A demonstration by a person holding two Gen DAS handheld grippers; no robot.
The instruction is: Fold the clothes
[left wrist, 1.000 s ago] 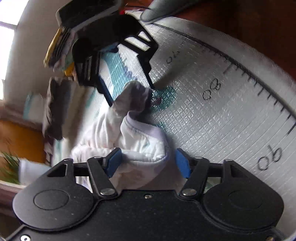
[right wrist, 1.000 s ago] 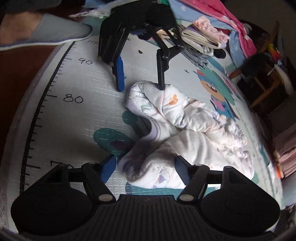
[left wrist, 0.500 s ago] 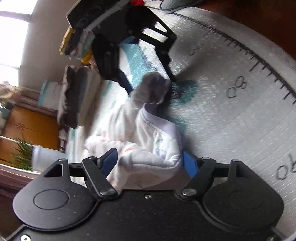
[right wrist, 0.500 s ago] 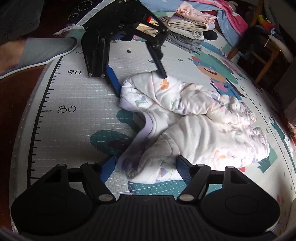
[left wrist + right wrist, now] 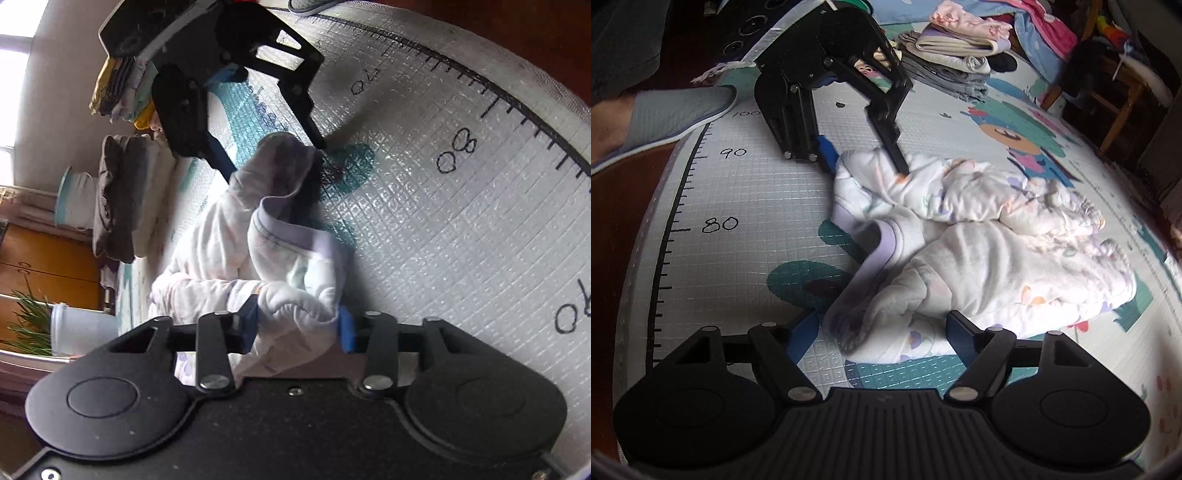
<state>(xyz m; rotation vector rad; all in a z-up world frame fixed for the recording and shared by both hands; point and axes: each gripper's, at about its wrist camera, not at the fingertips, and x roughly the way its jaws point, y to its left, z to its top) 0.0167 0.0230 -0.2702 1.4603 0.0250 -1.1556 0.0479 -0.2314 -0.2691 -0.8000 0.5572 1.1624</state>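
A white baby garment with pastel prints and a lilac trim (image 5: pixel 979 240) lies crumpled on the play mat (image 5: pixel 746 229). It also shows in the left wrist view (image 5: pixel 236 236). My left gripper (image 5: pixel 297 325) has its blue pads closing on one corner of the garment; it shows from outside in the right wrist view (image 5: pixel 868 162). My right gripper (image 5: pixel 881 332) is open, its pads on either side of the other near corner, which rests on the mat. It shows in the left wrist view (image 5: pixel 273 155) at the garment's far end.
Folded clothes (image 5: pixel 953 55) are stacked at the mat's far side, with pink and blue fabric beyond. A foot in a grey slipper (image 5: pixel 665 114) stands at the mat's left edge. A wooden chair (image 5: pixel 1123 96) is at the right. More folded stacks (image 5: pixel 118 192) and a plant (image 5: pixel 26 325) show in the left wrist view.
The left gripper's pads have closed in on the garment corner. The garment's corner near the left gripper has bunched up a little. The right gripper stays open around the other corner.
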